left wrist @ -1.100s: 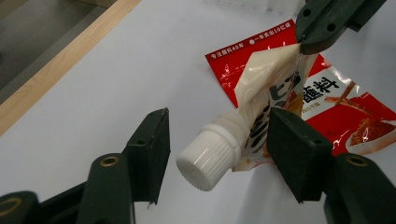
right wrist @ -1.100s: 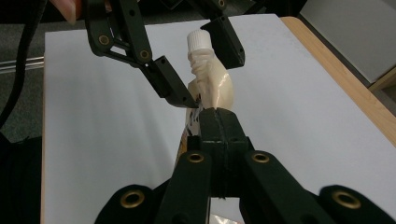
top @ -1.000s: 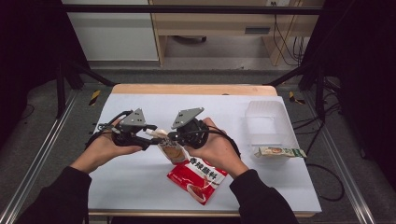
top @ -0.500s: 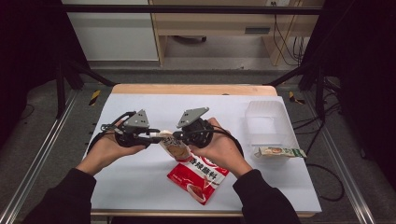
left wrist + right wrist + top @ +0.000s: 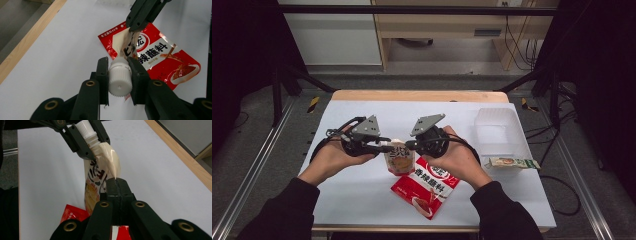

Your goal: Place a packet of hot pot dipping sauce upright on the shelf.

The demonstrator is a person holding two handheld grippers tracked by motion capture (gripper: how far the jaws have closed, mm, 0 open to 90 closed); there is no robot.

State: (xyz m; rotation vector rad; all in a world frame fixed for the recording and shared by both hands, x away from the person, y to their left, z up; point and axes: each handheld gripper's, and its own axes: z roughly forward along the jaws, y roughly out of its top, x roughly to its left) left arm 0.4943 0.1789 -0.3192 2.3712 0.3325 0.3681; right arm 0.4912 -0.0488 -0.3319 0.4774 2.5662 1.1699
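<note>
My left gripper (image 5: pixel 119 75) has just been closing and now its jaws clamp the white cap (image 5: pixel 120 79) of a small spouted pouch (image 5: pixel 98 182). My right gripper (image 5: pixel 117 185) has its jaws pressed tight together, pinching the pouch's upper corner. The pouch hangs between the two tools, above the white table (image 5: pixel 362 190). A red packet (image 5: pixel 427 187) lies flat on the table just below and behind the pouch, under my right hand (image 5: pixel 459 160).

Two black hand-held grippers, left (image 5: pixel 384 148) and right (image 5: pixel 409 145). One cream spouted pouch with a white cap (image 5: pixel 400 159) and one flat red foil sachet (image 5: pixel 426 186) near. One clear plastic tub (image 5: pixel 497 130) and one small green-and-white packet (image 5: pixel 511 163) lie right.
</note>
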